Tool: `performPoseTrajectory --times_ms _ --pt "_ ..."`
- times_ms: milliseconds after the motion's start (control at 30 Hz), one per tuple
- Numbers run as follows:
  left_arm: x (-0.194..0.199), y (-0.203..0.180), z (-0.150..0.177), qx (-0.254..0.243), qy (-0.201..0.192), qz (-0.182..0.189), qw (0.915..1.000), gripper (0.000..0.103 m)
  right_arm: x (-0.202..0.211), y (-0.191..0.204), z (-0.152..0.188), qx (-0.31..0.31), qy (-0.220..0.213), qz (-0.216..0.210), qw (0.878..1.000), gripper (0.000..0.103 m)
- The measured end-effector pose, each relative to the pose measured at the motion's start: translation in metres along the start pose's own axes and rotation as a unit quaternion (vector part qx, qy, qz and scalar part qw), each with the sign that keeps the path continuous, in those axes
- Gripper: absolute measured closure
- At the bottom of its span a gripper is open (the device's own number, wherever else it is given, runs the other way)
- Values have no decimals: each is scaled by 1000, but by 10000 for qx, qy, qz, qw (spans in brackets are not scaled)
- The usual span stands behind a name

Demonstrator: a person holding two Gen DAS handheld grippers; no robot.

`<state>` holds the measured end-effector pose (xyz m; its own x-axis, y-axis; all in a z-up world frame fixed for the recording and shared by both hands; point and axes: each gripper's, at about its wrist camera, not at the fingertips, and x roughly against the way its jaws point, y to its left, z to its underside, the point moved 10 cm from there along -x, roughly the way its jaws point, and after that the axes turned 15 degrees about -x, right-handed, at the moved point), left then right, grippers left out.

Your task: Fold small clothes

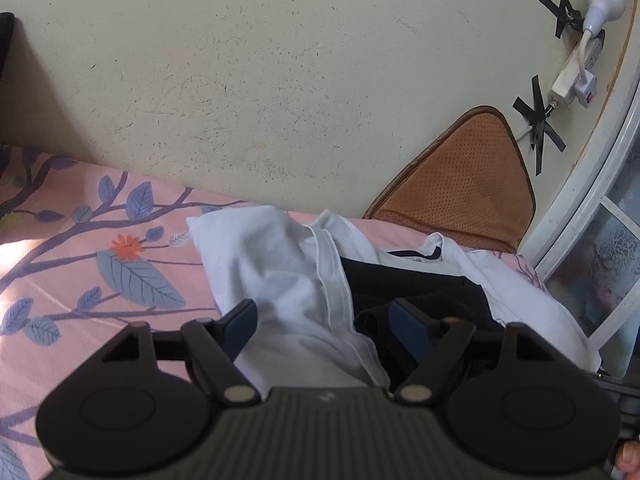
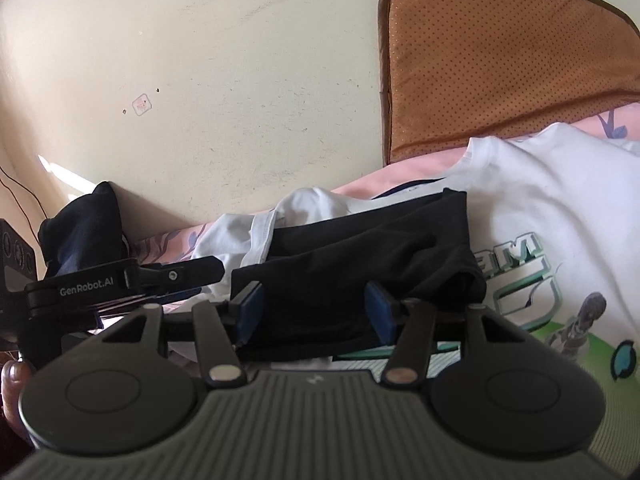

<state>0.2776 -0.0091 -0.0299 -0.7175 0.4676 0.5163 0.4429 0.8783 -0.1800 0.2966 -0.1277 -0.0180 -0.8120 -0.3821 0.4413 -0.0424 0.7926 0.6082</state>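
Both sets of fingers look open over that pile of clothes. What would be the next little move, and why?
Probably draw both grippers back from the black garment. The right gripper and left gripper stand open, pads apart from the cloth, so nothing is held. The black piece already lies folded on the white shirt.

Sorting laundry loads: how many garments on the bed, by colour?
White: 2, a plain top and a printed tee
Black: 1, a black piece
Navy: 1, a bundle by the wall
Total: 4
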Motion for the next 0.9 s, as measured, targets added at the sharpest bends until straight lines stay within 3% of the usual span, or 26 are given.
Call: performPoseTrajectory --times_ms 133,233,367,433,600,700,833,900 --pt "0 -3 0 -90 3 -23 10000 26 0 0 0 -12 -9 -14 10000 44" --pt "-7 -3 5 -144 243 -150 9995 26 -2 -1 1 -18 87 25 10000 43" --pt "-13 -1 9 -153 448 -209 9987 26 -12 1 7 144 387 69 9991 31" --pt "-14 -2 10 -231 470 -244 9983 25 -12 3 9 261 378 122 9989 30" --pt "-7 2 6 5 218 -55 9997 25 -2 0 2 64 161 -54 9998 30" --pt "-6 3 4 52 167 18 9998 24 1 -7 2 -230 289 64 9993 30" --pt "-14 -1 9 -138 433 -94 9989 21 35 -11 11 -419 600 126 9972 31" --pt "-14 -3 8 -177 443 -90 9988 19 80 -13 -4 -433 98 -109 9990 31"
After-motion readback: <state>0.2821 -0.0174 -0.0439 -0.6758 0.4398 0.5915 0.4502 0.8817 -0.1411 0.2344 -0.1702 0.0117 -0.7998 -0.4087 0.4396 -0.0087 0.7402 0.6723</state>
